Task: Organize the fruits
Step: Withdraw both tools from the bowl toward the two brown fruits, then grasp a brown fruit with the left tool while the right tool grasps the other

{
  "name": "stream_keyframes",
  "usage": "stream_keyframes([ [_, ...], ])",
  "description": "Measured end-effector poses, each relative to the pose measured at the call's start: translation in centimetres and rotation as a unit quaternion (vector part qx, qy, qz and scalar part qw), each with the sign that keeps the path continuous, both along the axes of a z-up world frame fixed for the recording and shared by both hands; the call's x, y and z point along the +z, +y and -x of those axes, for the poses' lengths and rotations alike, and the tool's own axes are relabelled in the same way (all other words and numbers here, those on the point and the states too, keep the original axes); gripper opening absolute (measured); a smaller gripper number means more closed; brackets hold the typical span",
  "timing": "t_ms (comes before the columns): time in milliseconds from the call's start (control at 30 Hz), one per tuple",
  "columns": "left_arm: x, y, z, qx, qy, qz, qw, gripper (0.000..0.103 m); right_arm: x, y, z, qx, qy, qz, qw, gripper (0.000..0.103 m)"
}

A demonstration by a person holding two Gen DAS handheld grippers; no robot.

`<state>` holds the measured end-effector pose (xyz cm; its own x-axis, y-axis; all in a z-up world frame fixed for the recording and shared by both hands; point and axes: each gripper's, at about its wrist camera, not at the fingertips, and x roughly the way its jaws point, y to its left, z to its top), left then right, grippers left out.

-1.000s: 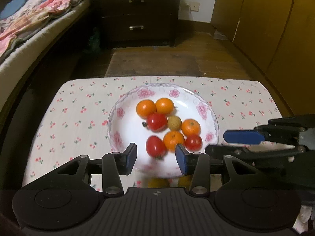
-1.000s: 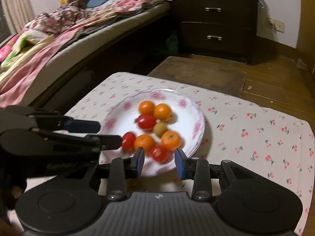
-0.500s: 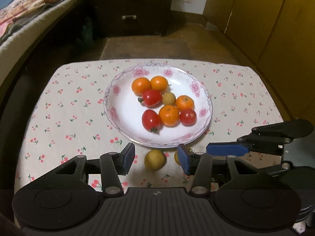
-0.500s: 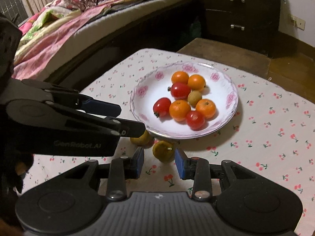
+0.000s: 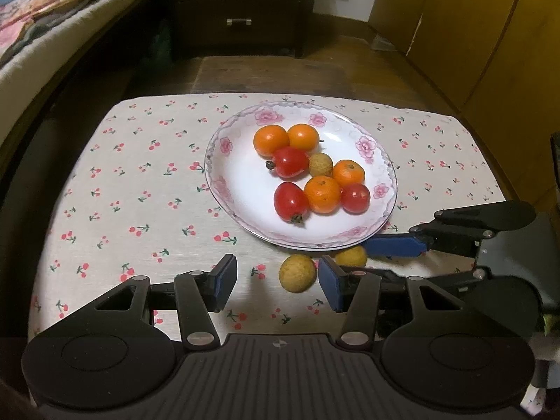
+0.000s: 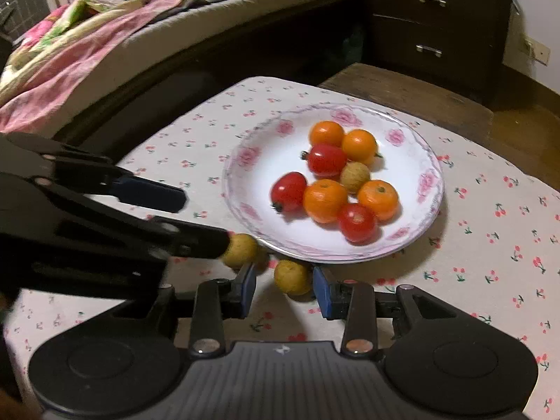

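1. No brand, label or writing can be read on anything in either view; a small pale emblem sits at the middle of each gripper's ribbed body, but its shape is too small to make out.
2. The plate [image 5: 381, 161], white with a rim of pink flowers, stands on a tablecloth [image 5: 140, 189] printed with small red cherries.
3. On the plate lie four oranges [image 5: 322, 194], three tomatoes [image 5: 291, 202] and one small tan fruit [image 5: 320, 164], all bunched together and touching.
4. The near tomato's long axis runs roughly near to far, with its dark stalk end pointing to the near rim; the far tomato's stalk end points left.
5. Two loose tan fruits lie on the cloth just beside the plate's near rim, close to each other; being nearly round, they show no clear long axis.
6. The left gripper [image 5: 276, 281] points down at the cloth with its jaws spread, having just been opening; the left loose fruit [image 5: 297, 273] lies between its blue pads, nearer the right one, and seems not to be pressed, though contact with that pad is hard to judge.
7. The right gripper [image 6: 283, 288] has its jaws parted a little around the right loose fruit [image 6: 292, 276], with a gap visible on each side.
8. In the right wrist view, the left gripper's lower finger crosses in front of the other loose fruit.
9. A bed with pink bedding and a dark chest of drawers stand at the far side.
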<state>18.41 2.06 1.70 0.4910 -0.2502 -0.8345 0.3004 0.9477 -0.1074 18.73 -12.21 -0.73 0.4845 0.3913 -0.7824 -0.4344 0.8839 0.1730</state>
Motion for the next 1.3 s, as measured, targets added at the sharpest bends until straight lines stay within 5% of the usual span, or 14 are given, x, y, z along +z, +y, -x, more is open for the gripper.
stream_keyframes([
  [500,-2.2,0.3,-0.5,-0.025,0.021,0.019,0.9993,0.059,-1.0,0.2,0.0,0.028,0.007,0.024,0.999,0.044],
  [900,-3.7,-1.2,-1.2,-0.033,0.027,0.007,0.999,0.041,0.8,-1.3,0.0,0.027,0.008,0.008,1.0,0.043],
  [1300,-3.5,-0.7,-1.4,-0.022,0.022,0.0,0.9995,0.034,0.1,-0.9,-0.5,0.031,0.019,-0.004,0.999,0.043],
])
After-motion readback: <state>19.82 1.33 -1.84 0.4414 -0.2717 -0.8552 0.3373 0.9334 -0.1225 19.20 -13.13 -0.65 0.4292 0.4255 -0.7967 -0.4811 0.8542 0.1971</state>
